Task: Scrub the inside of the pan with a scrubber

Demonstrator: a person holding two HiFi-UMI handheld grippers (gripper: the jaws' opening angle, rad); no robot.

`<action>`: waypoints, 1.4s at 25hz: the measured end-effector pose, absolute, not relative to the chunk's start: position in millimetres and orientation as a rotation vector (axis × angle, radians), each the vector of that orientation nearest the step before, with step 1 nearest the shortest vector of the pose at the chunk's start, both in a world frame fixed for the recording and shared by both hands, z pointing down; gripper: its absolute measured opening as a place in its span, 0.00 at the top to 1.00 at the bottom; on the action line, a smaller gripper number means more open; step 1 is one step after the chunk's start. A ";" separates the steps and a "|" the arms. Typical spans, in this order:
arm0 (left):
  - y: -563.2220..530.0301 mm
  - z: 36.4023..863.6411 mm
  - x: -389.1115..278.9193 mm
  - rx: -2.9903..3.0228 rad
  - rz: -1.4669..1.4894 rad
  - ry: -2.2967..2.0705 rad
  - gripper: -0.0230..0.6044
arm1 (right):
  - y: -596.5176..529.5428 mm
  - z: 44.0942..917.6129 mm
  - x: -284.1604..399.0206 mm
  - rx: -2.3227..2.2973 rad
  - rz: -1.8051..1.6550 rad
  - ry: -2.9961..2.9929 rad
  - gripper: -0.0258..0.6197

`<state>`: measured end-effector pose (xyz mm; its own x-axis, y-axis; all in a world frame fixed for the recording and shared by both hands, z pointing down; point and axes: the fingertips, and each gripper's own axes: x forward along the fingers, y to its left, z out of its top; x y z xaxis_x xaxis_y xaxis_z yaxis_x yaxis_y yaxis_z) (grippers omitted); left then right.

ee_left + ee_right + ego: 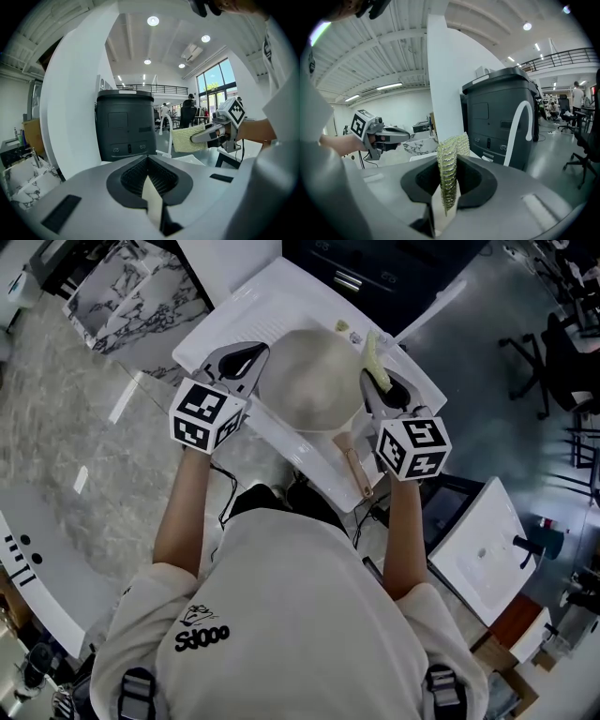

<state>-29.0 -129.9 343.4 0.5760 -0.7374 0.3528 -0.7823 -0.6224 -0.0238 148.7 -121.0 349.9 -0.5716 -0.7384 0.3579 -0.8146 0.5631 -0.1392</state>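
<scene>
We hold both grippers up over the white sink (234, 310). The pan (314, 381) lies in it, between the two grippers in the head view, with its wooden handle (354, 470) pointing back toward us. Our right gripper (447, 187) pinches the yellow-green scrubber (449, 173), which stands on edge between its jaws, above the pan's right rim. Our left gripper (149, 180) has its jaws pressed together on nothing, near the pan's left rim.

bright | ceiling lamps (152, 20) | fisheye-warped, dark-vignetted edges | sharp focus
</scene>
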 end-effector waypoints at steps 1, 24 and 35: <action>-131.3 346.6 -26.6 2.666 0.517 -1.288 0.96 | -122.6 355.4 149.4 1.283 0.440 -2.535 0.84; -205.6 406.8 -31.6 2.778 0.570 -0.835 0.96 | -145.1 401.9 141.0 1.609 0.546 -2.209 0.84; -223.0 433.0 -32.6 2.804 0.619 -0.646 0.96 | -161.5 437.7 124.3 1.714 0.634 -2.103 0.84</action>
